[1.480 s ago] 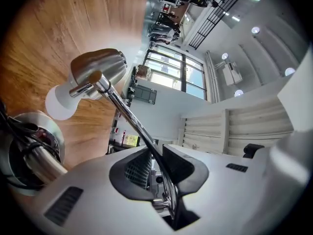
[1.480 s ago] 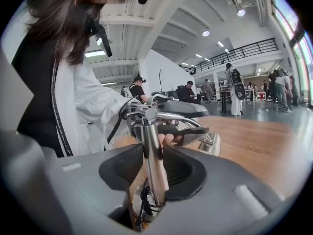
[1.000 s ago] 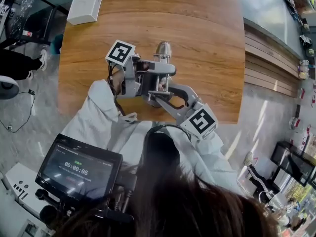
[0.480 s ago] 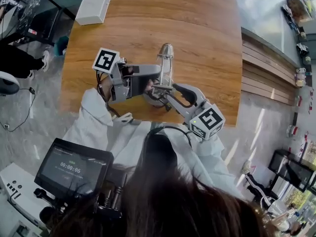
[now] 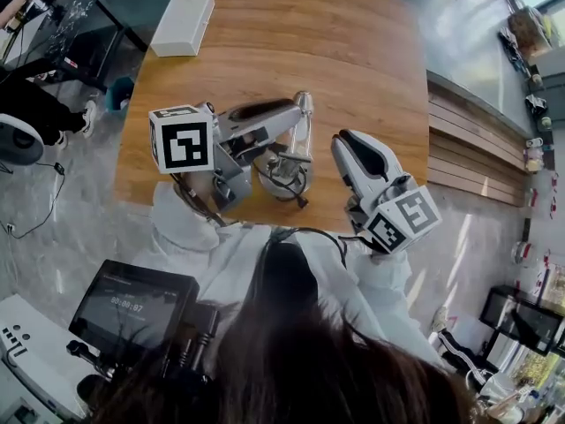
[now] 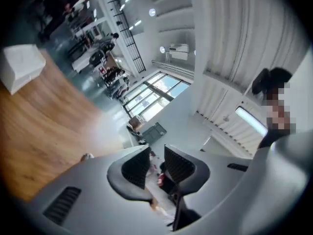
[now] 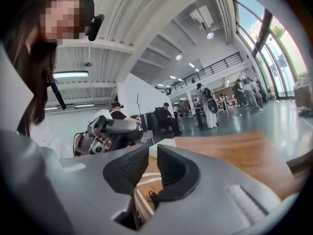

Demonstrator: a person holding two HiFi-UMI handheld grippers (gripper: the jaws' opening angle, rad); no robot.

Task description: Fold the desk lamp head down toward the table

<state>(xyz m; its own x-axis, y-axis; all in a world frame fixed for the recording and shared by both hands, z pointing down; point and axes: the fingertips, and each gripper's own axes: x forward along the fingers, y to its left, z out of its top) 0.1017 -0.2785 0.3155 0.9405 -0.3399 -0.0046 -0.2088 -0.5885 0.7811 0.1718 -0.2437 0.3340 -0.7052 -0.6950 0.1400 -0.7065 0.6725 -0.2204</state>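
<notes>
Head view shows desk lamp between left gripper and right gripper; their views show fingers closing empty.

The desk is smooth satin wood with streaky grain. The lamp on it is shiny bare metal. The box beyond the lamp looks matt white.
</notes>
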